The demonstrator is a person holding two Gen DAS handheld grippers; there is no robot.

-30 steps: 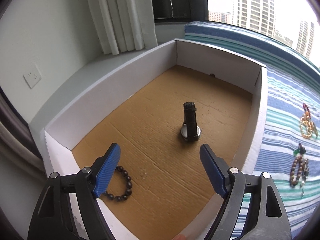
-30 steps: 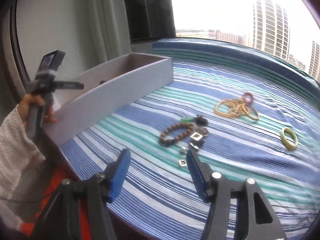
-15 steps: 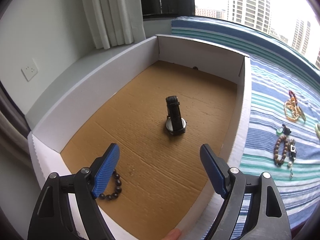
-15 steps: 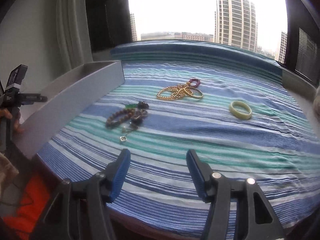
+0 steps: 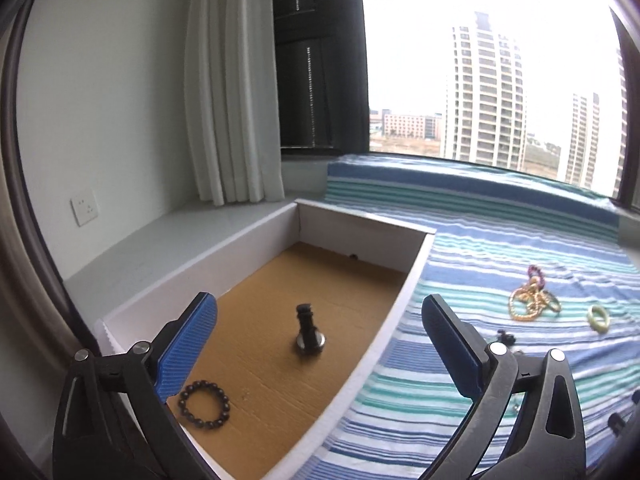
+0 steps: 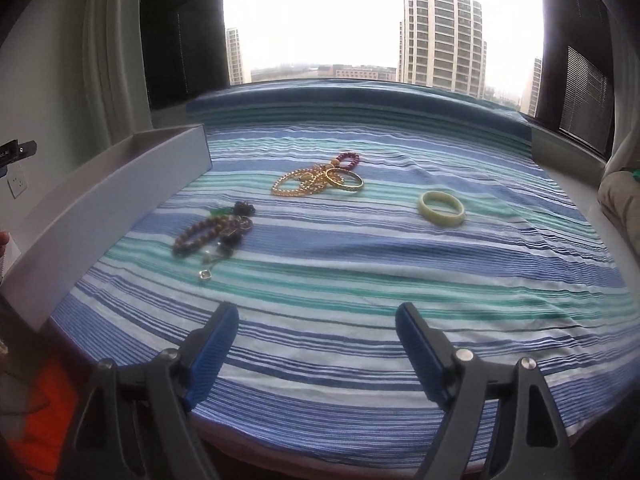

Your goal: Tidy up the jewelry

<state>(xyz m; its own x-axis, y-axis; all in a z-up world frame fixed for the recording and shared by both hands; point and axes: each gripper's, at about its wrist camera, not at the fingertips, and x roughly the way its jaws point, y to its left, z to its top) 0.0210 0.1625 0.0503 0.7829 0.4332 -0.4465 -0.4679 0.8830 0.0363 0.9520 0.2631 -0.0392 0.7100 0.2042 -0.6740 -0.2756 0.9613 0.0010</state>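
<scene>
While both grippers hang empty, the white box (image 5: 360, 224) with its brown cardboard floor holds two pieces: a black watch (image 5: 309, 336) near the middle and a dark bead bracelet (image 5: 204, 404) toward seven o'clock of it. Left gripper (image 5: 320, 344) has its blue fingers spread wide, having just opened further, with nothing between them. Right gripper (image 6: 316, 344) has likewise just been opening over bare striped cloth (image 6: 360, 264). On that blue, teal and white bedspread lie a gold chain tangle (image 6: 316, 180), a red bead loop (image 6: 349, 160) at its one o'clock, a pale green bangle (image 6: 441, 208) at three, and a brown bead bracelet (image 6: 200, 234) at seven. White curtain (image 5: 228, 100), wall socket (image 5: 84, 207) and a window showing tower blocks (image 5: 484, 92) stand behind.
</scene>
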